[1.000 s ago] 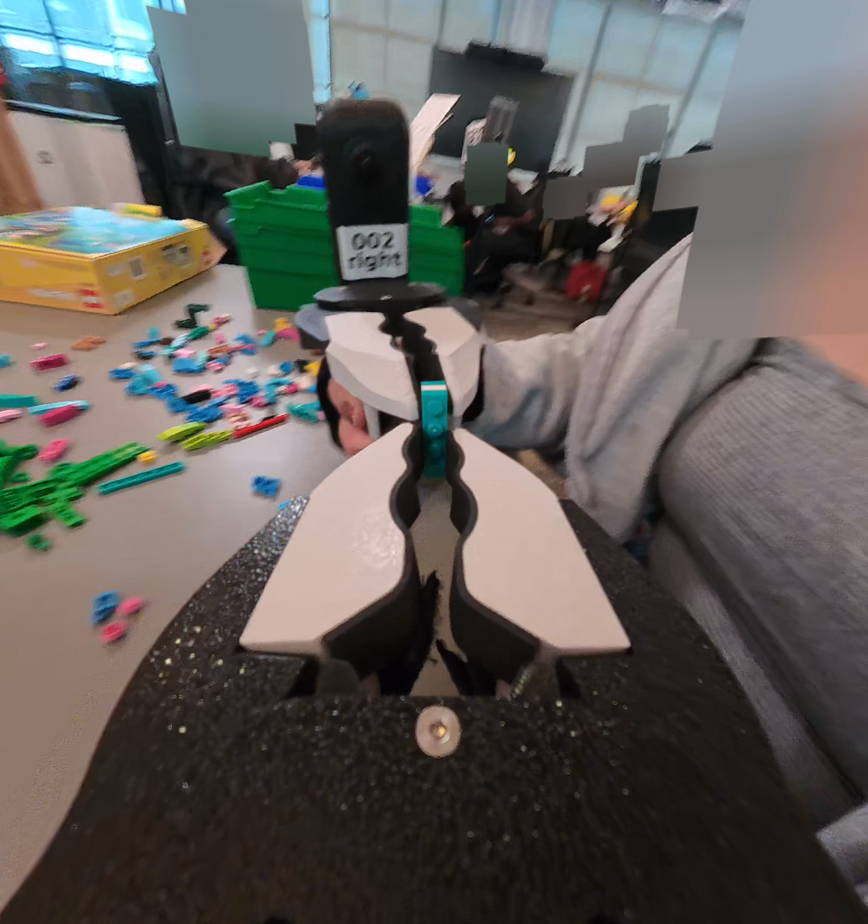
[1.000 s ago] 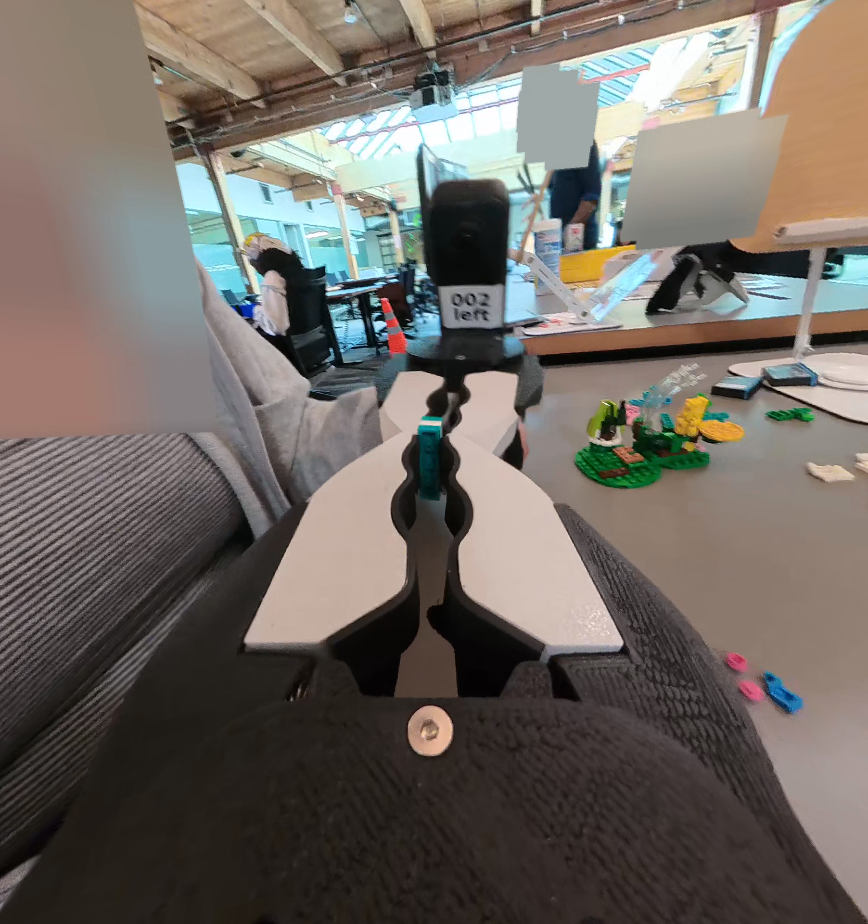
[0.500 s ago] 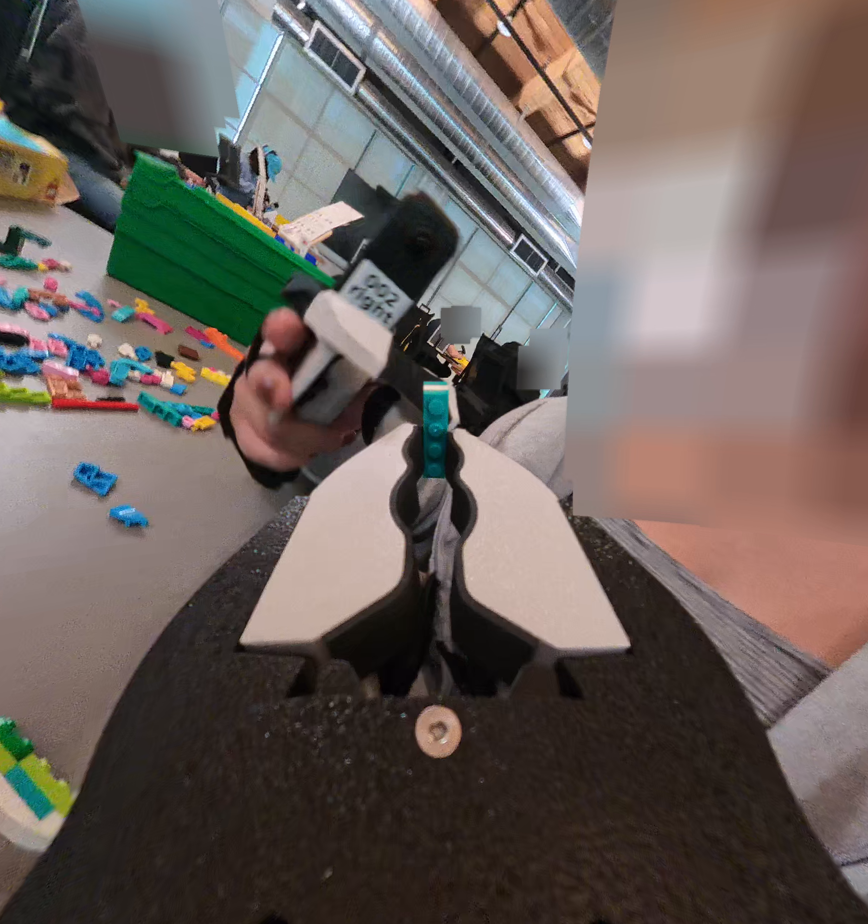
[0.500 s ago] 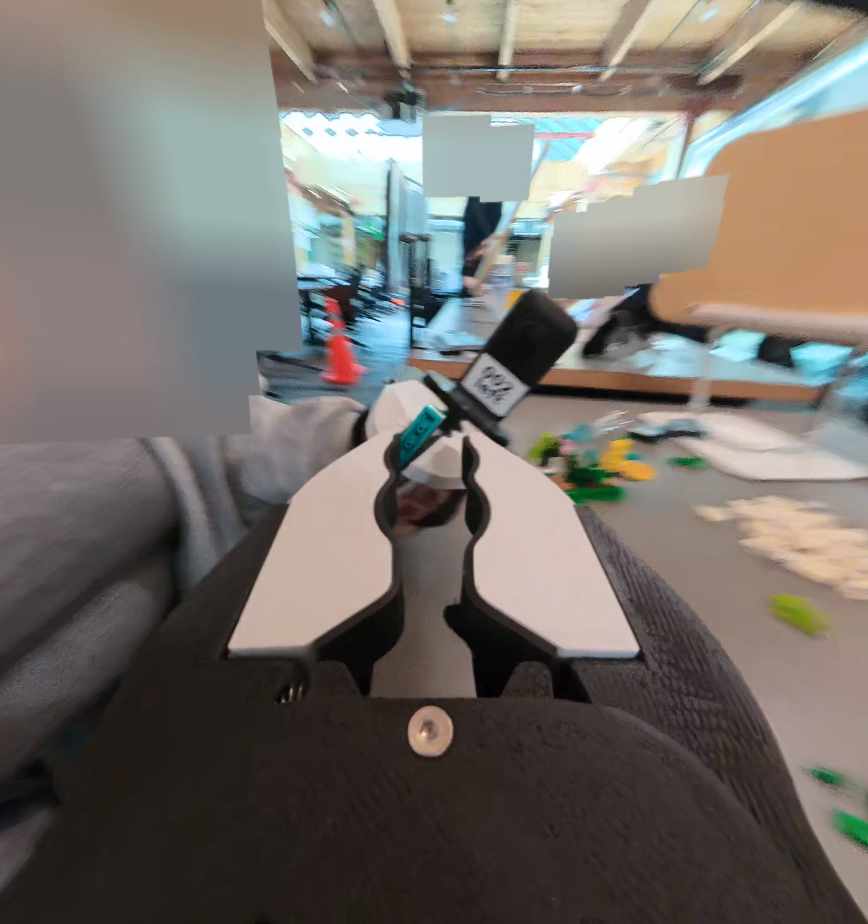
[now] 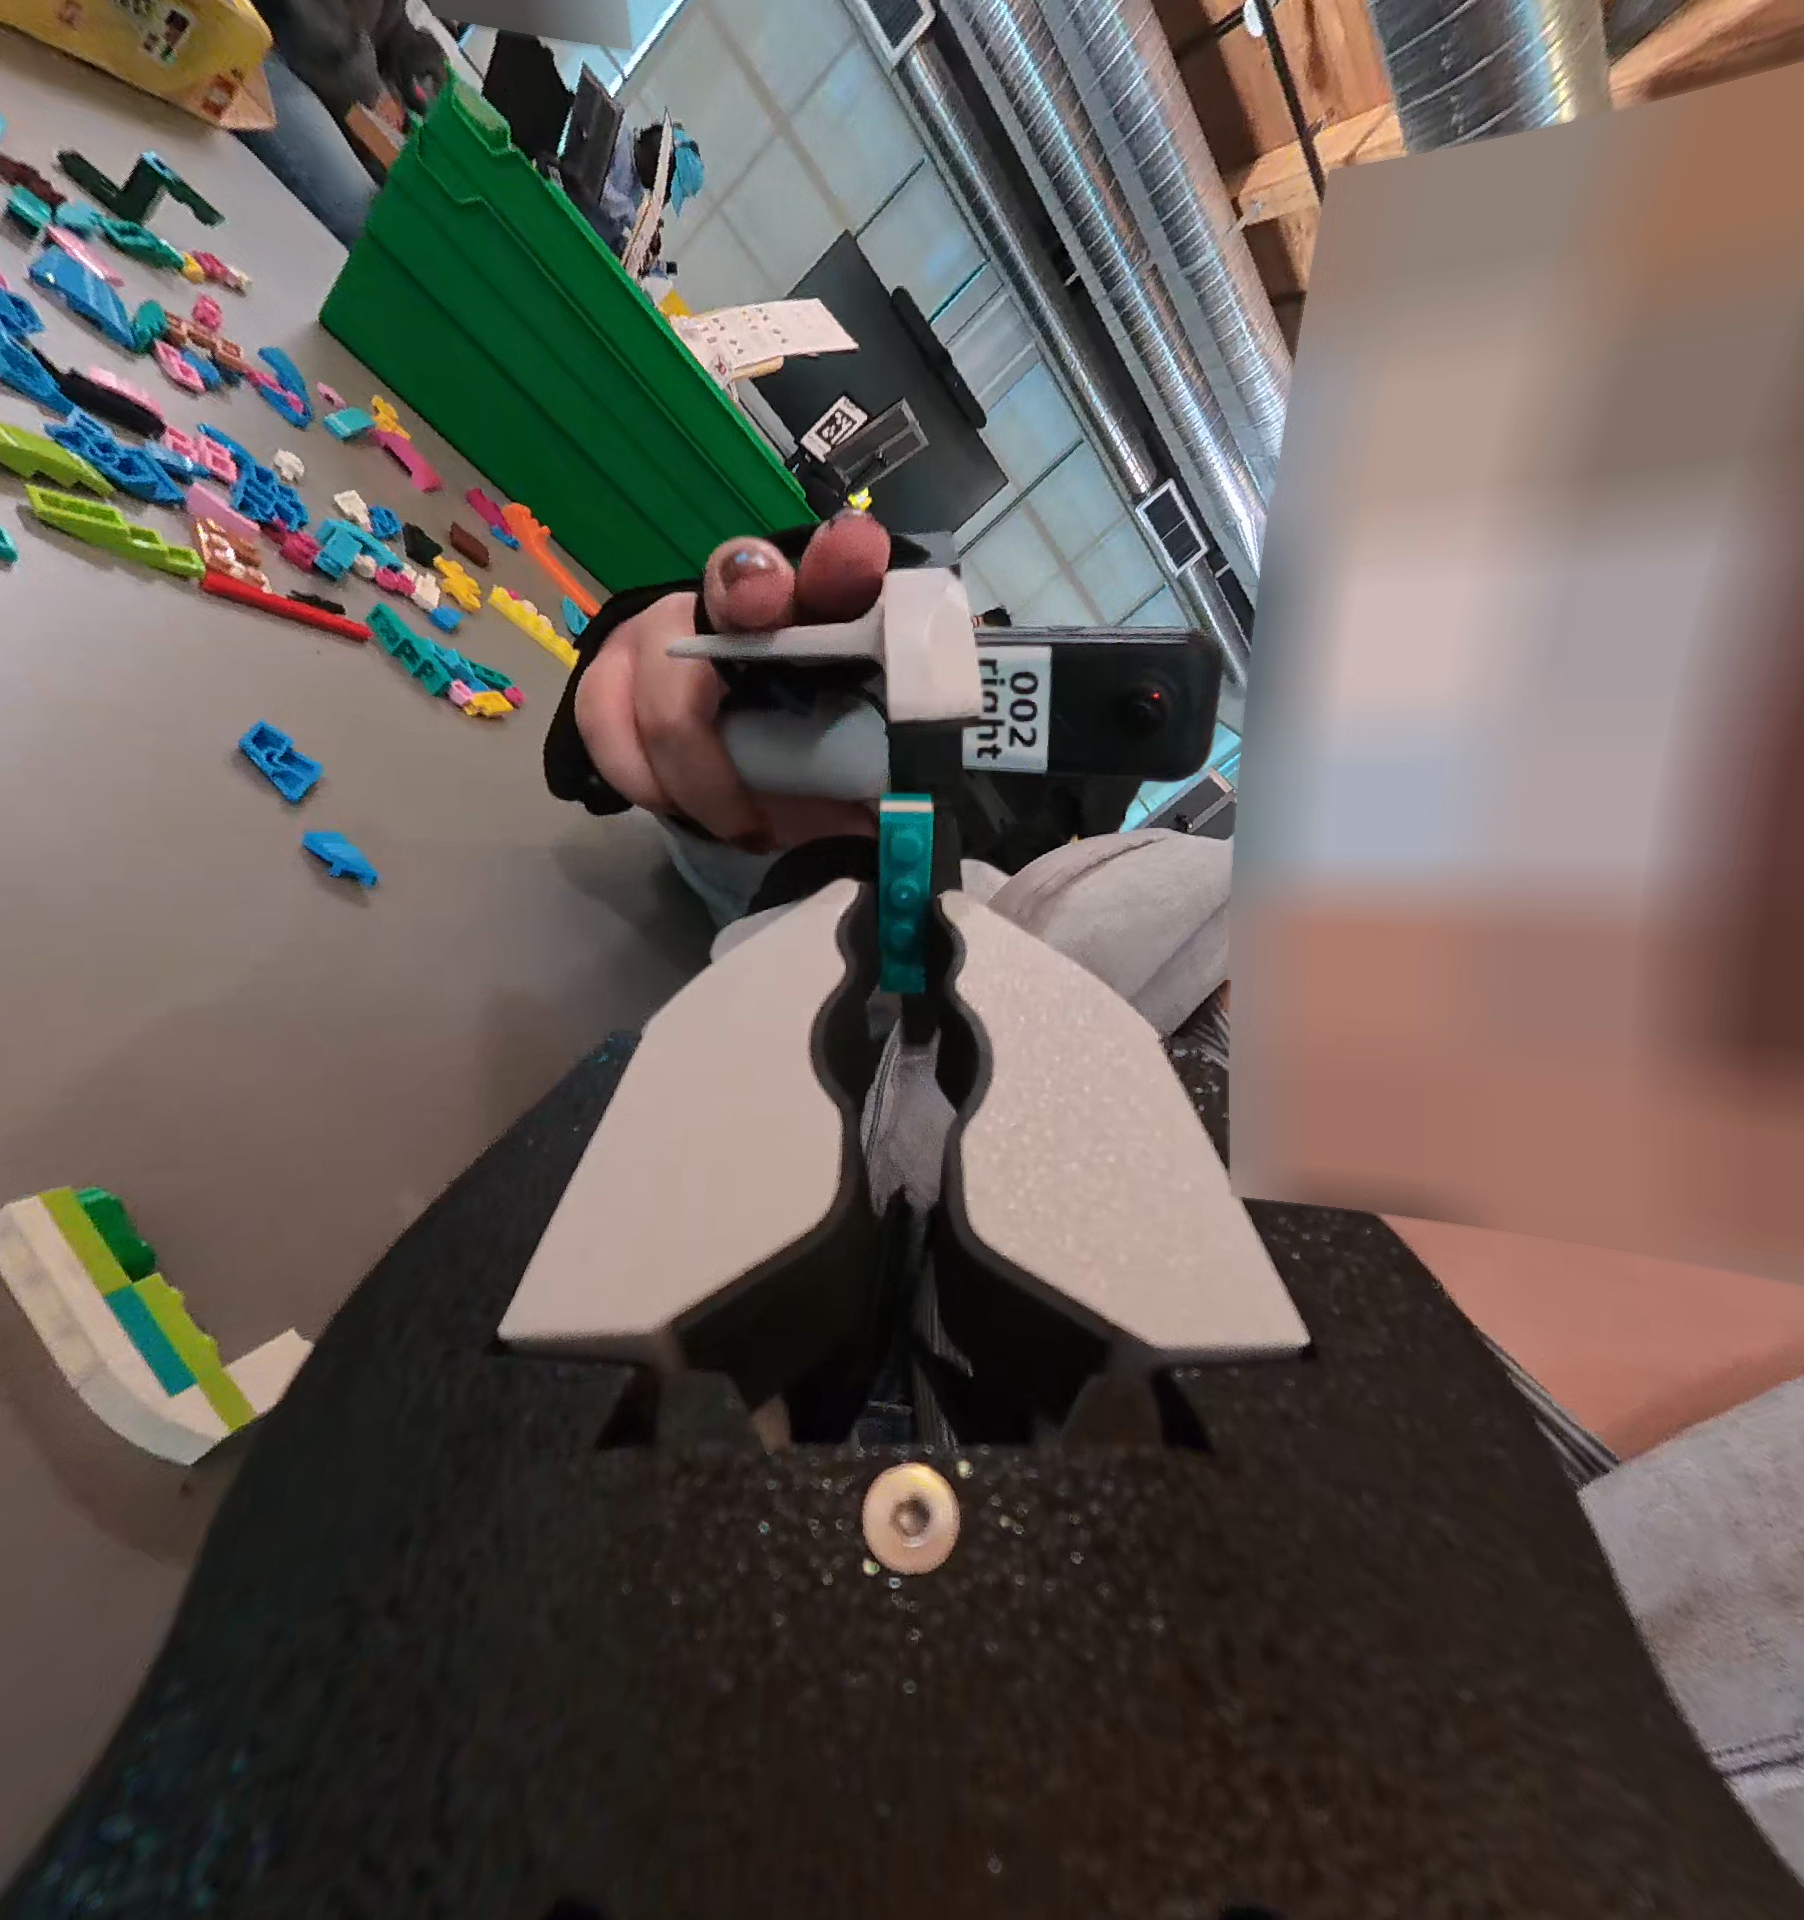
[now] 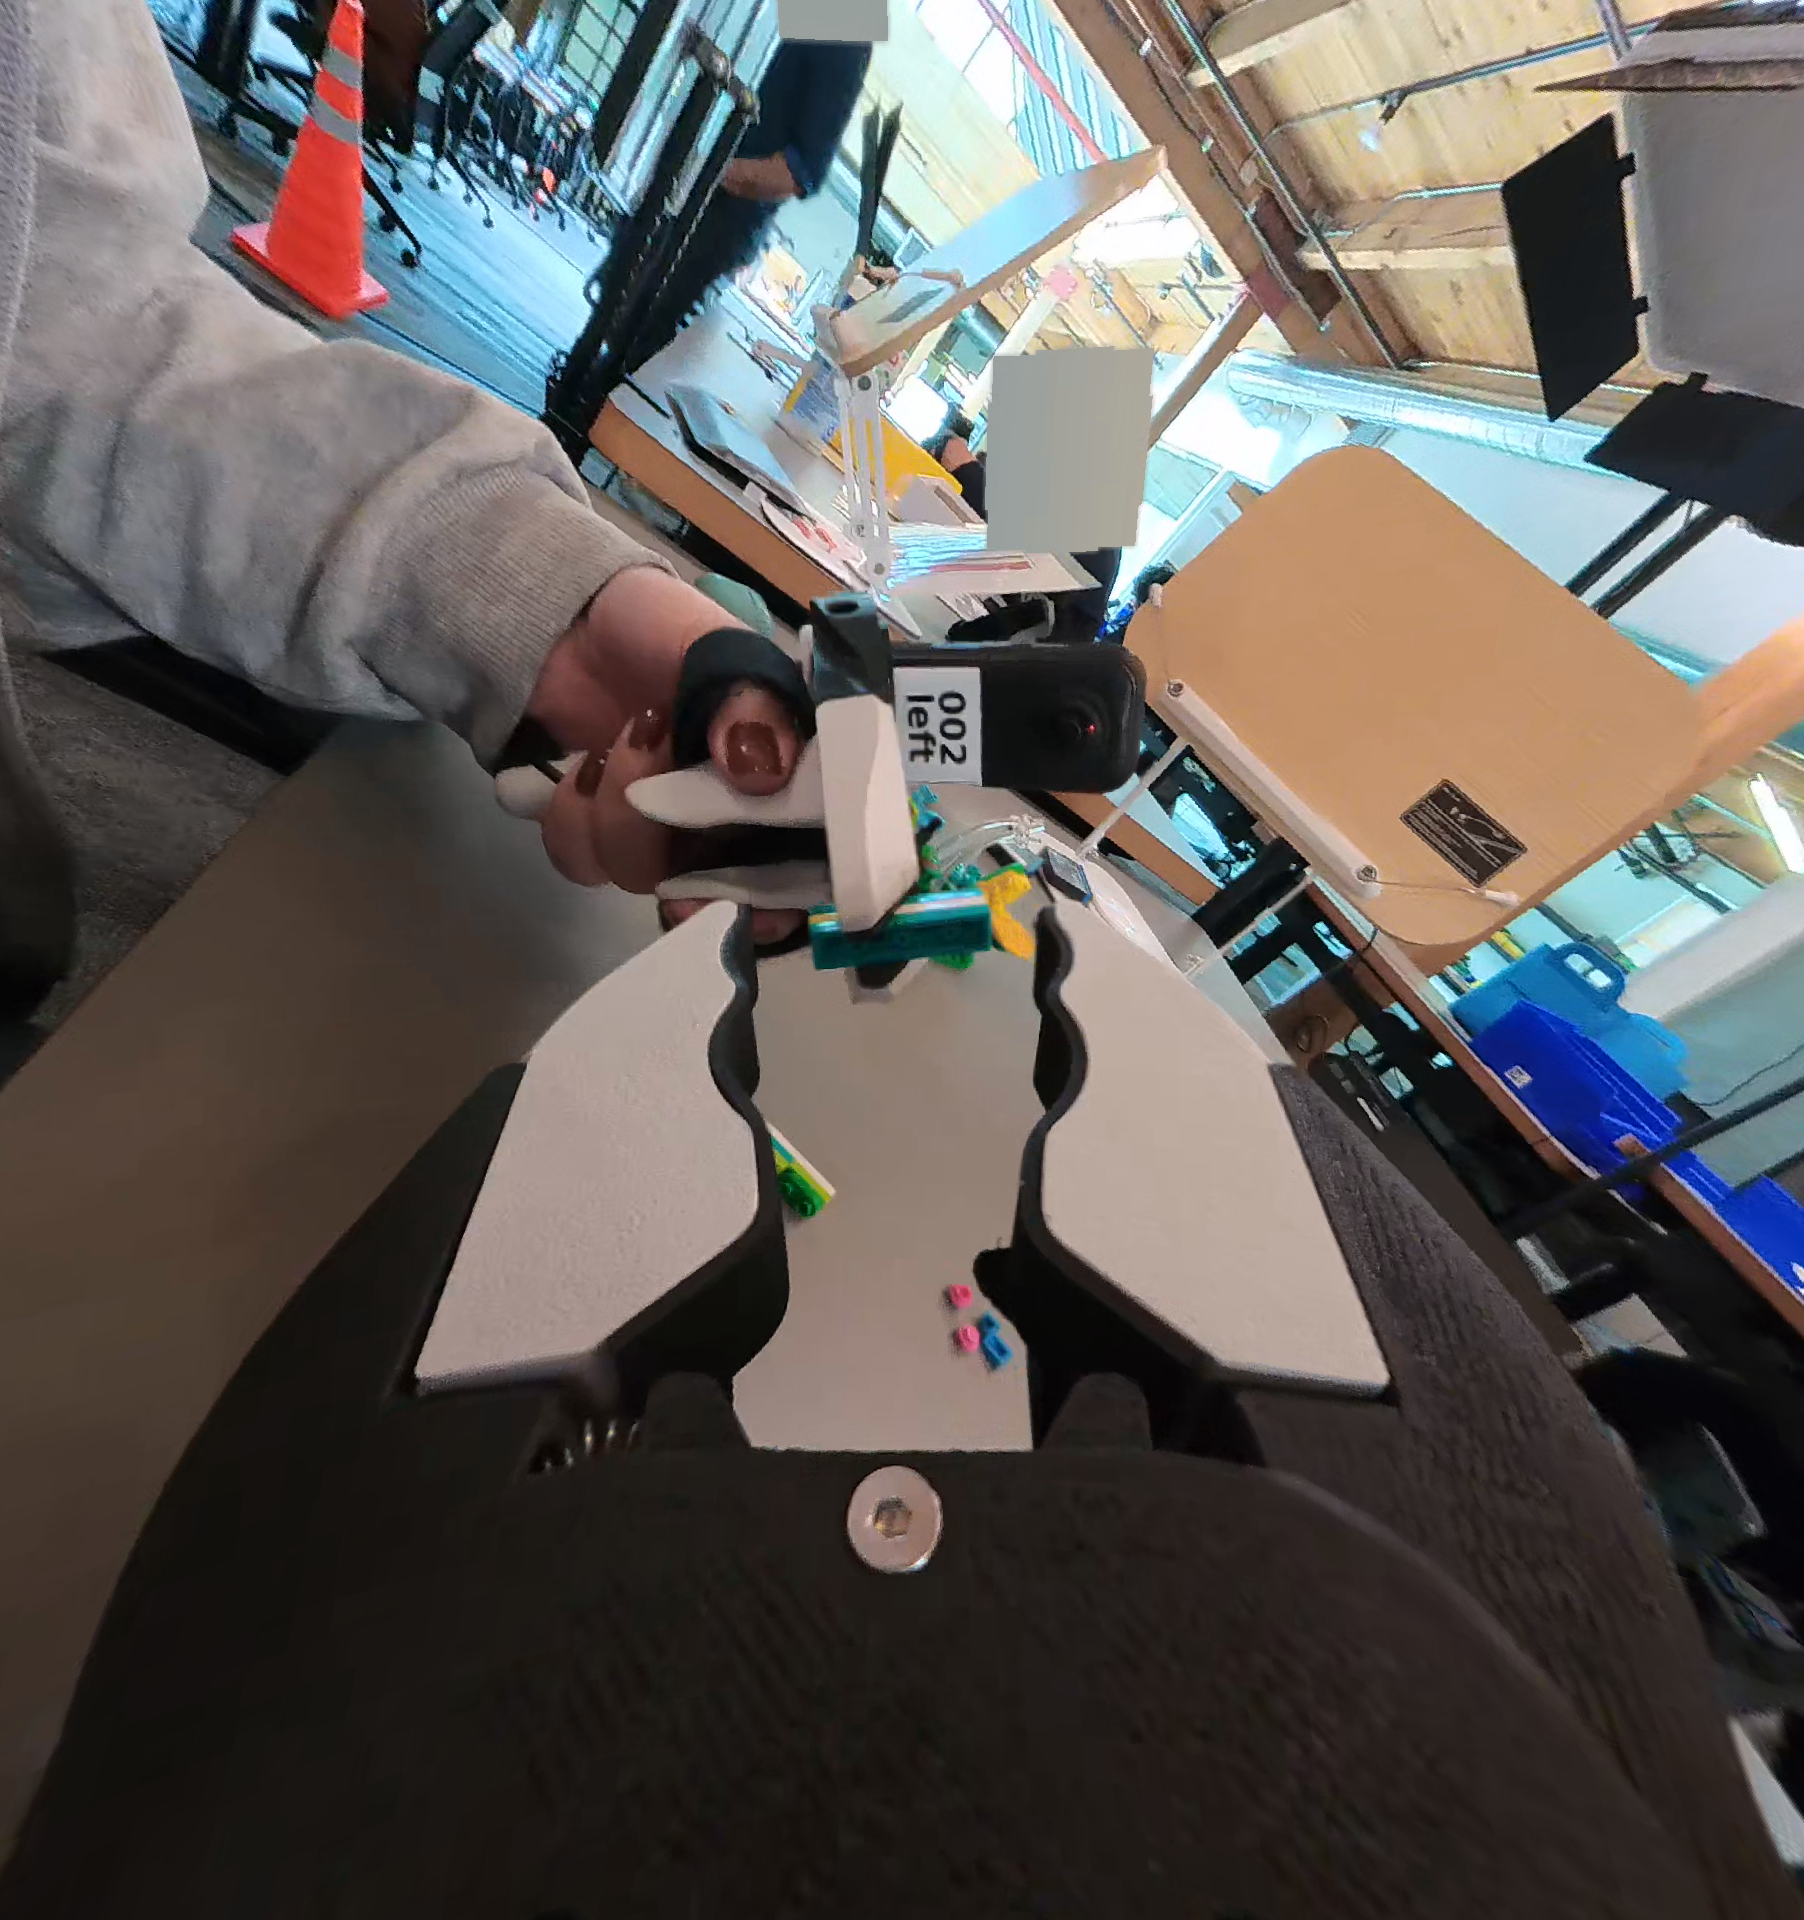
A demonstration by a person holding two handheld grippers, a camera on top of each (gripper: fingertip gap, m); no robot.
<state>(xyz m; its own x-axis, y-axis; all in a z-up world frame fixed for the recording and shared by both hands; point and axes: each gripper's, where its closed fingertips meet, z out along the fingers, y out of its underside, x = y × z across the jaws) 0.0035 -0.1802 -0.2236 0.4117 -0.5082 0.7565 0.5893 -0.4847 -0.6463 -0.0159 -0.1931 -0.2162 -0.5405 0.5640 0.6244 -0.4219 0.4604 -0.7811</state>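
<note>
**Left claw clamped on teal plate; right claw spread, nothing in it**

- Left gripper (image 5: 903, 914): fingers closed on a teal studded plate (image 5: 903, 899), which is held upright with a thin white layer on its top end. Both pads are pressed on the lower half of the plate; the upper half sticks out past the fingertips.
- The same plate (image 6: 898, 930) is seen from the right wrist view lying crosswise, pinched at the tips of the left gripper (image 6: 872, 935), which is turned on its side and gripped by a hand (image 6: 659, 790) in a grey sleeve (image 6: 285, 499).
- Right gripper (image 6: 893, 940): fingers set wide apart, nothing between the pads. The plate is lined up just past the gap between the fingertips, not touched by either pad.
- In the left wrist view the right gripper (image 5: 908, 665) is seen just beyond the plate's top end, also rolled sideways, held by a hand (image 5: 669, 707).
- Both grippers are held in the air above the grey table (image 5: 202, 987).
- On the table: a scatter of loose bricks (image 5: 202, 457) in blue, pink, teal and lime; a green crate (image 5: 545, 343) behind them; a white-and-green curved build (image 5: 119, 1320) at the near left edge.
- Small pink and blue pieces (image 6: 976, 1325) are seen on the table through the right gripper's gap; a colourful brick build (image 6: 971, 894) is partly hidden behind the left gripper.
</note>
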